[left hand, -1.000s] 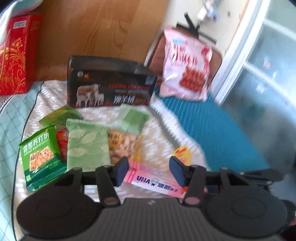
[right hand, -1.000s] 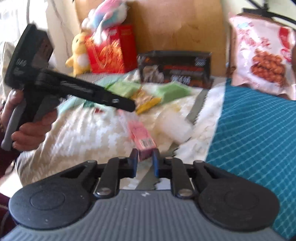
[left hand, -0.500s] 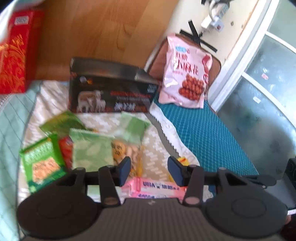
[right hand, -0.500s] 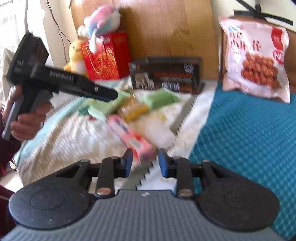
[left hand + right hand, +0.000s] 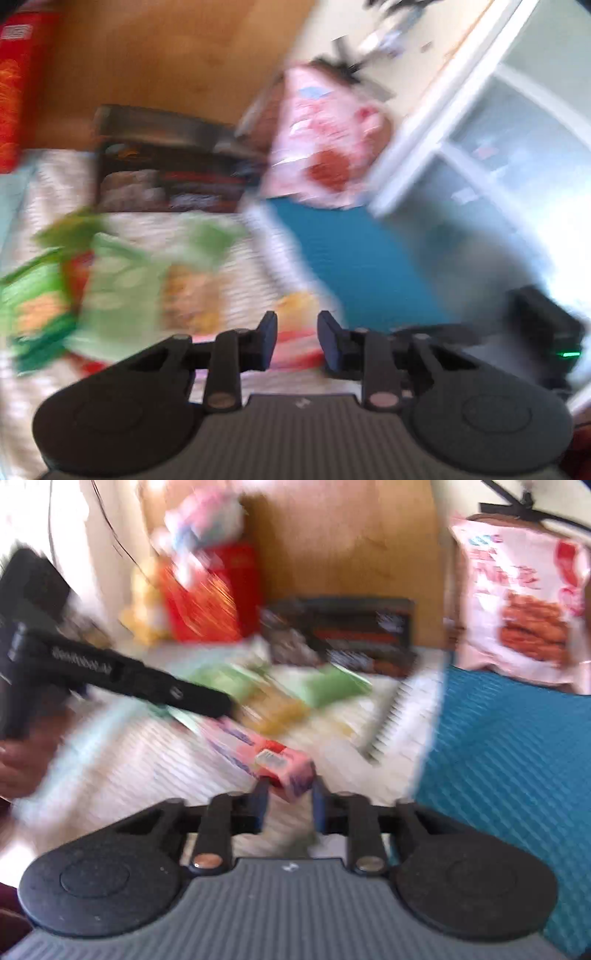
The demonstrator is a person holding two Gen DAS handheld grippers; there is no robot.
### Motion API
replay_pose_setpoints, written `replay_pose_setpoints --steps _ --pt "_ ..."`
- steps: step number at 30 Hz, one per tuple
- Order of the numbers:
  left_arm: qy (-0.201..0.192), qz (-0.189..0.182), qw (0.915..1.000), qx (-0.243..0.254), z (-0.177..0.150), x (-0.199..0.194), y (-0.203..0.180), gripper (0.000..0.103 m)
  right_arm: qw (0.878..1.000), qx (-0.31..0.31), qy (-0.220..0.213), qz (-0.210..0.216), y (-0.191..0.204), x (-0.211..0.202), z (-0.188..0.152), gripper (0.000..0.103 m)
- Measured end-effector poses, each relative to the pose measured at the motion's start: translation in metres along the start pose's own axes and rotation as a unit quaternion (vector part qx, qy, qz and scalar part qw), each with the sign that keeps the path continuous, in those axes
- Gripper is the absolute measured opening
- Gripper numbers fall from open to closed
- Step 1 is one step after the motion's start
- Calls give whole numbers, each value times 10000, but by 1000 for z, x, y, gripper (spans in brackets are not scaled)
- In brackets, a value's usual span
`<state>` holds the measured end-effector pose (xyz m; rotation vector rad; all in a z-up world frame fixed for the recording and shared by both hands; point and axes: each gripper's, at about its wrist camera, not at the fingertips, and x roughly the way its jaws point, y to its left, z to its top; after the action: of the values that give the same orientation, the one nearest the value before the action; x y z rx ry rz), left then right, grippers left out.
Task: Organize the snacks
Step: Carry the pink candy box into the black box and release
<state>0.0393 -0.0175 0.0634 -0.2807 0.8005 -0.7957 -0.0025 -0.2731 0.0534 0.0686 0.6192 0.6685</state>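
Both views are blurred by motion. A long pink snack box (image 5: 255, 755) lies on the white patterned cloth (image 5: 110, 775); its near end sits between the fingers of my right gripper (image 5: 288, 801), whose jaws stand apart around it. In the left wrist view the box (image 5: 295, 341) shows just past my left gripper (image 5: 295, 334), which is open and empty. Green snack packets (image 5: 118, 291) and a yellow packet (image 5: 192, 295) lie left of it. The left gripper's body (image 5: 122, 675) shows in the right wrist view above the packets.
A black box (image 5: 170, 173) stands at the back against the wooden headboard (image 5: 177, 55). A big pink snack bag (image 5: 517, 605) leans at the back right above a teal mat (image 5: 517, 757). A red box (image 5: 210, 594) and plush toys stand back left.
My right gripper's jaws have opened from a grip on the pink box's end and now stand around it. My left gripper has moved, and its jaws have come closer together.
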Motion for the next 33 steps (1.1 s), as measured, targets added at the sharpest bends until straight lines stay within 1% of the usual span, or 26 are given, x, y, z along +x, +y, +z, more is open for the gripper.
replay_pose_setpoints --steps 1,3,4,5,7,8,9,10,12,14,16,18,19,21,23,24,25,27,28,29,30,31,33 --pt "-140 188 9995 209 8 -3 -10 27 9996 -169 -178 -130 6 -2 11 10" --pt "-539 685 9940 654 22 -10 -23 28 9958 -604 -476 -491 14 -2 27 11" --pt "-691 826 9917 704 29 -15 -23 29 9947 -680 -495 -597 12 0 32 14" --pt "-759 897 9910 643 35 -20 -18 29 9950 -663 -472 -577 9 -1 34 14" --pt "-780 1014 9904 525 38 -29 -2 30 9966 -648 -392 -314 2 -4 27 15" --pt "-730 1106 9901 458 36 -30 7 31 9971 -659 -304 -242 -1 -4 20 18" --pt "-622 1148 9907 378 34 -27 15 31 9976 -642 -184 -205 2 -2 12 25" --pt "-455 1122 9923 278 30 -23 23 31 9979 -624 -33 -167 2 1 4 29" --pt "-130 1046 9942 208 20 -9 32 30 9978 -575 261 -176 3 10 -12 29" --pt "41 1054 9936 404 9 1 30 30 9976 -527 409 -208 3 16 -22 30" --pt "228 1121 9915 616 0 14 29 32 9977 -452 495 -137 4 19 -27 34" --pt "474 1509 9843 783 -6 26 29 32 9964 -613 544 -207 9 25 -31 37" --pt "543 1628 9818 809 -9 29 31 32 9953 -747 548 -283 13 27 -32 37" --pt "532 1649 9823 713 -15 24 36 40 9935 -953 508 -363 19 30 -33 39" --pt "481 1763 9812 618 -19 16 42 50 9921 -1084 489 -398 22 32 -34 41" --pt "465 1759 9819 529 -22 13 45 51 9915 -1136 465 -433 23 32 -35 42" --pt "462 1667 9840 421 -23 11 47 50 9910 -1178 442 -464 24 31 -36 44" --pt "531 1337 9893 241 -25 12 48 38 9913 -1156 410 -478 25 33 -37 43" --pt "600 1107 9920 129 -26 15 45 35 9914 -1127 393 -531 25 33 -37 40" --pt "587 1208 9908 179 -26 17 41 35 9906 -1138 385 -650 26 33 -36 37" --pt "591 1280 9896 282 -26 18 35 35 9897 -1126 392 -787 26 32 -35 32" --pt "583 1282 9895 316 -25 18 31 35 9902 -1030 354 -869 25 29 -32 28" --pt "435 1201 9913 328 -19 10 25 35 9936 -743 133 -839 22 19 -24 28"
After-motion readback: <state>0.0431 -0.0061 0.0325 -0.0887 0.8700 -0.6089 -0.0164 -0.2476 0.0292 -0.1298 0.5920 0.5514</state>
